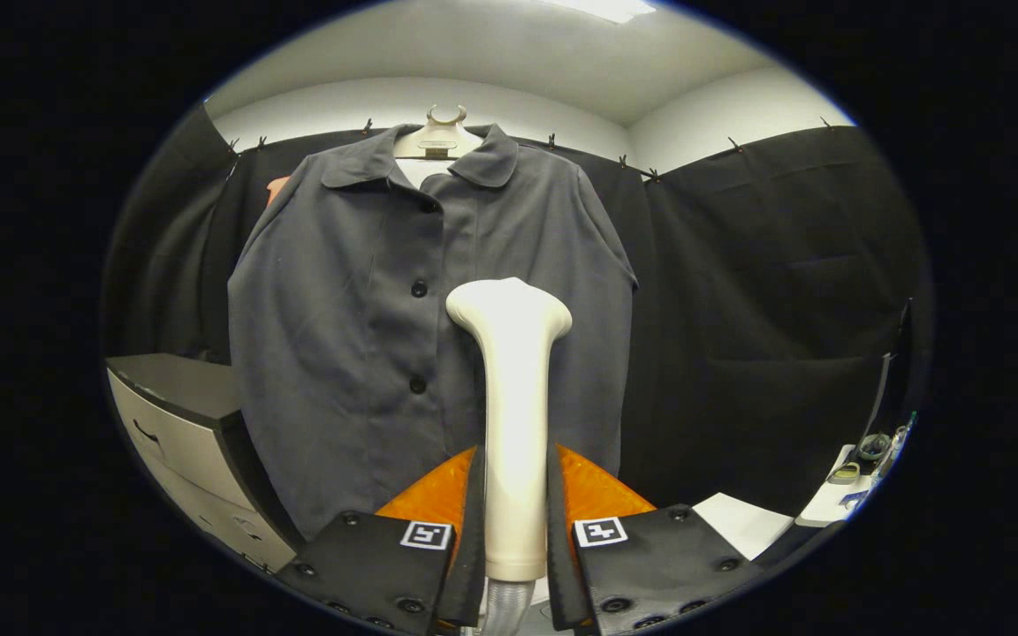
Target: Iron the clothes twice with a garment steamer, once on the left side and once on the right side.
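- Gripper view: your gripper [516, 495] is closed on the garment steamer [513, 415], both fingers pressing against its handle from either side, so the tongs are open only as wide as that handle.
- The steamer stands upright between the fingers, its wide head just ahead of them and level with the shirt's middle buttons, close to the button placket; you cannot tell whether the head touches the cloth.
- The shirt [359, 336] hangs on a hanger [444, 132] against the booth wall, well beyond the fingers, with a cabinet [178, 415] beside its lower left hem.
- Risk, as a judgement: the grip sits low on a smooth handle, so the head could tip or twist if you sweep quickly.
- The head sits near the centre line, so a pass from here could blur left and right sides.
- The hose [505, 609] below the handle could drag.
- Your hand holds the tool level, pointing straight at the shirt's front.
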Available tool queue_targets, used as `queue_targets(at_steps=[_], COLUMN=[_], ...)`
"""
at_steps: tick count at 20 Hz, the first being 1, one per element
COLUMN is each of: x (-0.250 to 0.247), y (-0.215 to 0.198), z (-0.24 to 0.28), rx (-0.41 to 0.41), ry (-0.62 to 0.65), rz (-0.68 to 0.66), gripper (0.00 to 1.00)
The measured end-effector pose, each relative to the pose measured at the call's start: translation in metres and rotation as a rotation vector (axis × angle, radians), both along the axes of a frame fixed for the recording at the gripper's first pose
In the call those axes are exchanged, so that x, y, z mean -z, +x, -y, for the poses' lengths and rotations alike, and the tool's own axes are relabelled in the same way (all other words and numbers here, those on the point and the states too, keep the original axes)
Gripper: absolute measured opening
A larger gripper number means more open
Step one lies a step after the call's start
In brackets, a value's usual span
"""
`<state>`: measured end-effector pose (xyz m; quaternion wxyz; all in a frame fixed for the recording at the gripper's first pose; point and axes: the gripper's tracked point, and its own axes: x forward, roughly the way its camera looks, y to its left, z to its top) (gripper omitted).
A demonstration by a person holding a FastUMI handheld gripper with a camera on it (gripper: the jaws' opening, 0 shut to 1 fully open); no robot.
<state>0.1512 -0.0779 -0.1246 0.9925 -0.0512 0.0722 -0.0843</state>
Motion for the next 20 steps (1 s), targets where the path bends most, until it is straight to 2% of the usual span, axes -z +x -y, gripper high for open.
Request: queue_targets(at_steps=[20], x=[0.089], y=[-0.046], z=[0.008], rx=[0.010], ry=[0.010], rz=[-0.159], gripper=[0.37])
